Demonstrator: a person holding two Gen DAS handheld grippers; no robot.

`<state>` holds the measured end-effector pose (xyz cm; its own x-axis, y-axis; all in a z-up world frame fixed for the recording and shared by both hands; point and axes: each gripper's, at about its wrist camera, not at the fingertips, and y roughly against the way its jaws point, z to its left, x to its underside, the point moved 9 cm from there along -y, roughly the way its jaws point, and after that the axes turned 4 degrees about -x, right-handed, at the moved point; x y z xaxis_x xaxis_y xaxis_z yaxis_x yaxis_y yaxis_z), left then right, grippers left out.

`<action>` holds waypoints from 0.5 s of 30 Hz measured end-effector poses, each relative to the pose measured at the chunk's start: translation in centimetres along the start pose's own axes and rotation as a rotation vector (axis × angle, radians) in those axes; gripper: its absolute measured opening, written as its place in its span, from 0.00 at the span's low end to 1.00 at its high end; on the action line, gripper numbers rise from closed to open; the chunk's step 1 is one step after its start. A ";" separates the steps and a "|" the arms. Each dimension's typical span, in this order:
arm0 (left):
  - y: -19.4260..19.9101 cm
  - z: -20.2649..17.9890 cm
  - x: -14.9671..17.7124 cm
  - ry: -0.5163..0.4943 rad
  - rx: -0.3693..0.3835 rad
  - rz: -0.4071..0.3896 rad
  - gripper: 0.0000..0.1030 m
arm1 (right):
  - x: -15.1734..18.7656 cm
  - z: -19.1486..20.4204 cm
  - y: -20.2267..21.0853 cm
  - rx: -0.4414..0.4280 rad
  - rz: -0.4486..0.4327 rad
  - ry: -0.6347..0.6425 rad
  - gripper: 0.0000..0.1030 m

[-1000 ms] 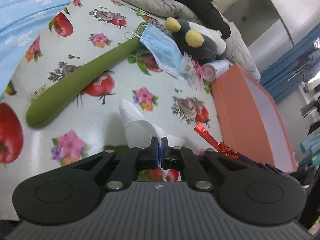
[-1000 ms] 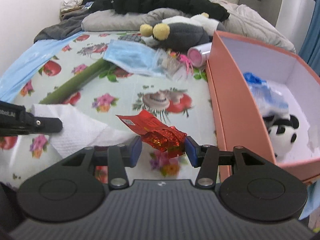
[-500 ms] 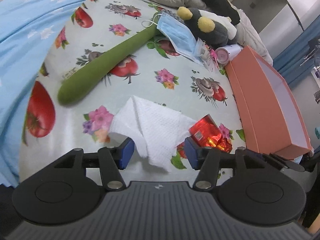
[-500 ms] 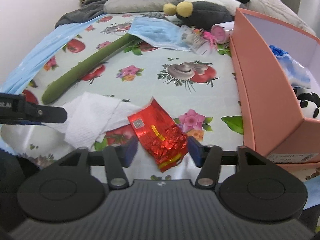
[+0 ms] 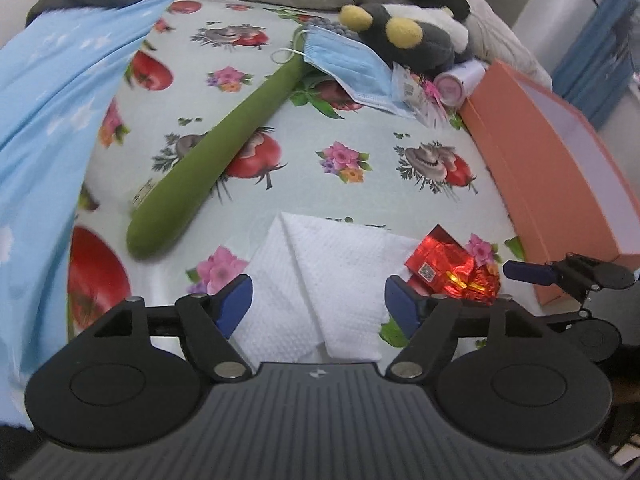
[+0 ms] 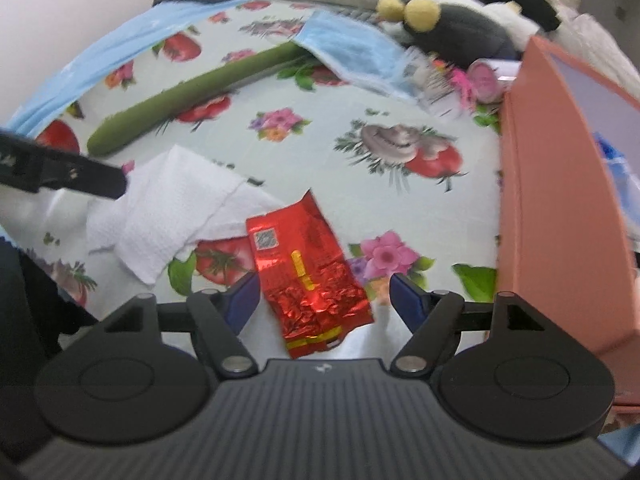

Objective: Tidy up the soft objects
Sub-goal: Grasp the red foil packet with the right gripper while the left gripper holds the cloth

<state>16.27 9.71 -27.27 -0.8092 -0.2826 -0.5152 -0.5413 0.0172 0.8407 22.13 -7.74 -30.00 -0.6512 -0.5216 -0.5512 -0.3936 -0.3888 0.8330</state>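
Printed with tomatoes and flowers, the bed sheet (image 5: 360, 128) carries every item. Orange box (image 5: 560, 184) stands along the sheet's right edge, open at the top. Green plush stick (image 5: 216, 152) lies diagonally toward the left edge, its far end tucked under a blue face mask (image 5: 348, 68); a dark plush toy (image 5: 416, 44) with yellow ears rests at the far edge beside the mask. White paper towel (image 5: 320, 280), folded, lies near the front edge between the pads of the left gripper (image 5: 318, 306), whose jaws are opening and grip nothing. Red foil packet (image 6: 308, 272) lies just right of the towel, between the pads of the right gripper (image 6: 320, 300), whose jaws are likewise opening, clear of the packet.
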 end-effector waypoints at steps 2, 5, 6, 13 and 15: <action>-0.7 -0.4 -0.2 -0.023 -0.004 0.004 0.78 | 0.3 0.2 -0.5 -0.013 0.015 -0.001 0.68; -2.0 -0.8 -0.6 -0.058 -0.022 0.010 0.79 | 0.7 0.3 -0.8 0.004 0.034 0.018 0.61; -2.4 -1.0 -0.7 -0.066 -0.024 0.011 0.80 | 0.7 0.3 -0.6 0.007 0.031 0.022 0.60; -5.2 -1.1 -1.4 -0.105 -0.061 0.025 0.81 | 0.9 -0.6 0.1 0.038 0.034 -0.015 0.59; -5.8 -1.1 -1.4 -0.114 -0.077 0.029 0.81 | 1.1 -0.9 0.1 0.051 0.035 -0.029 0.59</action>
<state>20.84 8.96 -31.26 -0.8474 -0.1719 -0.5023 -0.5016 -0.0507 0.8636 21.99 -9.03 -30.55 -0.6832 -0.5119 -0.5208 -0.4022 -0.3315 0.8534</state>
